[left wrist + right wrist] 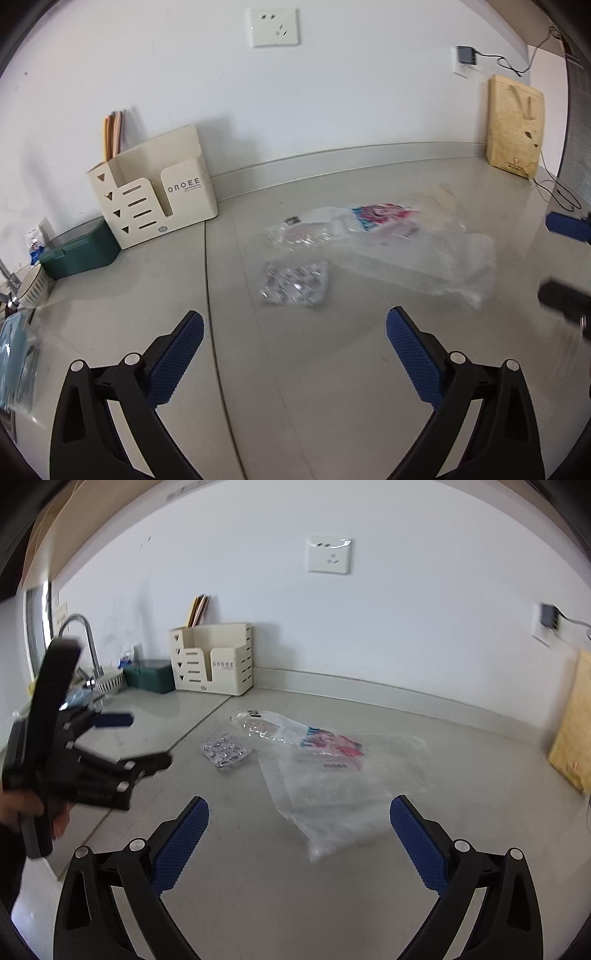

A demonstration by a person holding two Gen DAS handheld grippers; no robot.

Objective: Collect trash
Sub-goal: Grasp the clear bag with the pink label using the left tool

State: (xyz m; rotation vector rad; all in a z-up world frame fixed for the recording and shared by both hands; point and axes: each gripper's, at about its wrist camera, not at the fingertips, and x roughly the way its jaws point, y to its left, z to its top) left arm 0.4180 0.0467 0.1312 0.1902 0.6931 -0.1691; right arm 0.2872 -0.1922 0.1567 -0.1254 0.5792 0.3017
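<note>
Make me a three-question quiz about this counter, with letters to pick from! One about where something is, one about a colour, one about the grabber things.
1. Where does the green box sit?
A. left of the cream paper holder
B. on the clear bag
C. by the brown bag

2. What colour are the tool pads?
A. red
B. blue
C. white

3. How is the right tool?
A. shut on the pill pack
B. shut on nothing
C. open, holding nothing

Answers:
1 A, the box rests against the holder's left side.
2 B, both pads show blue.
3 C, its fingers stand wide apart above the clear bag.
</note>
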